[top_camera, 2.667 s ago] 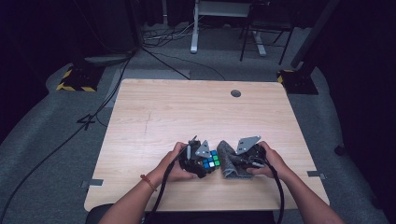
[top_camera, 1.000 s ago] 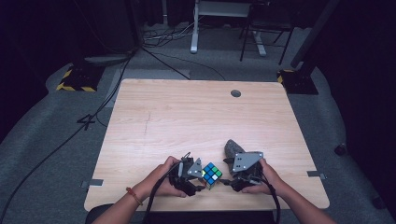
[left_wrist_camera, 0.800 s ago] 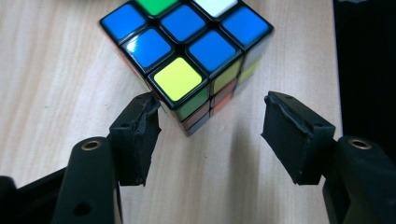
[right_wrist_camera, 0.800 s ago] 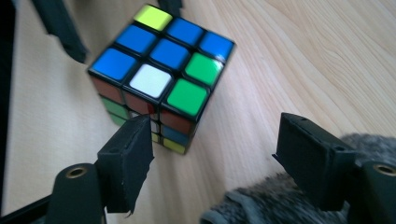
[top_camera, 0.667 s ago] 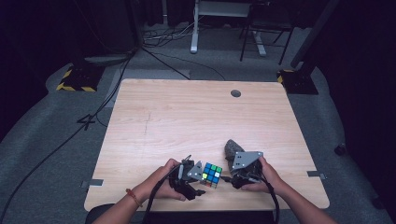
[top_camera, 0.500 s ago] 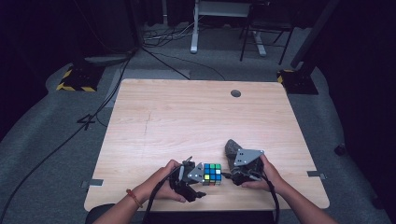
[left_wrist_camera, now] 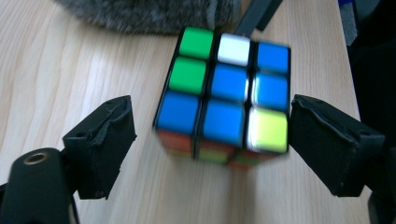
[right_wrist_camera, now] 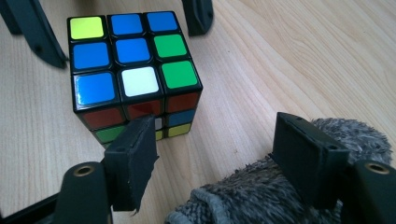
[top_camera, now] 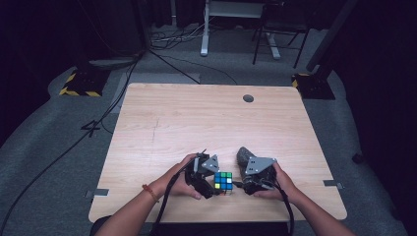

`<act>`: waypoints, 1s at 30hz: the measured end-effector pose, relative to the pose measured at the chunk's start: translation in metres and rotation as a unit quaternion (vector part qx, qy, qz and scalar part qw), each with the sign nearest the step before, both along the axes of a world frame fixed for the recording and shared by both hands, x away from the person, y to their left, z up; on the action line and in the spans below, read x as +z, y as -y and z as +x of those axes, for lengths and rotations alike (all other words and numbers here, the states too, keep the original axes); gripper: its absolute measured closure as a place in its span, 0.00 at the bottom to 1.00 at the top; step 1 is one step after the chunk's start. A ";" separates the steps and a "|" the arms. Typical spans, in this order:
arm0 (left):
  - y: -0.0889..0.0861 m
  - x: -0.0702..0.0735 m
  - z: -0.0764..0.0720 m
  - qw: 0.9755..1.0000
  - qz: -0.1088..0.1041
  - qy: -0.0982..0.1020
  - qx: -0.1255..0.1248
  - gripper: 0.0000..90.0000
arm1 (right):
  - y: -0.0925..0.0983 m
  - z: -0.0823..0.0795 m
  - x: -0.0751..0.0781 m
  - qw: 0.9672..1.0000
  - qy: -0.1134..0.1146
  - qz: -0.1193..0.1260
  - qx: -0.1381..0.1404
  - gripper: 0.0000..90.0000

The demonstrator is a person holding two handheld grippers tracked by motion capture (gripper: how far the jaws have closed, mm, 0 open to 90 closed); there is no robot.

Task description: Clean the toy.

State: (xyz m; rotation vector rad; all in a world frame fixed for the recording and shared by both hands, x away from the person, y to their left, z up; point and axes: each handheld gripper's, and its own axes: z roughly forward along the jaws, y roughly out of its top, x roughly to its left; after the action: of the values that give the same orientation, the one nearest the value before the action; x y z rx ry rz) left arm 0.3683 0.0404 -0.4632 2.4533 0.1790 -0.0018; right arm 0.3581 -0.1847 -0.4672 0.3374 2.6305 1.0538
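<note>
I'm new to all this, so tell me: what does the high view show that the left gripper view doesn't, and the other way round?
High view: the whole table, both hands, right gripper, grey floor with cables.
Left gripper view: close up, the left gripper with its open jaws standing either side of the puzzle cube, not pressing it; every sticker is readable.
Both: the cube, the wooden tabletop and a grey furry thing behind the cube.
</note>
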 end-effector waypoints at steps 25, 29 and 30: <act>0.016 -0.005 -0.006 0.999 -0.006 0.041 -0.030 0.37 | -0.005 -0.007 0.020 0.997 0.014 0.071 0.012 0.36; 0.015 -0.001 -0.007 0.998 -0.021 0.054 -0.029 0.37 | -0.008 -0.007 0.025 0.997 0.018 0.081 0.011 0.36; 0.015 0.000 -0.007 0.998 -0.023 0.053 -0.030 0.37 | -0.008 -0.008 0.026 0.996 0.022 0.082 0.012 0.36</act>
State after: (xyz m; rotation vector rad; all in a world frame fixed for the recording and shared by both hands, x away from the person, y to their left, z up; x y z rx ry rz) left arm 0.3616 0.0259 -0.4632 2.4042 0.0579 0.0975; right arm 0.3504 -0.1765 -0.4413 0.3143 2.5221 1.2736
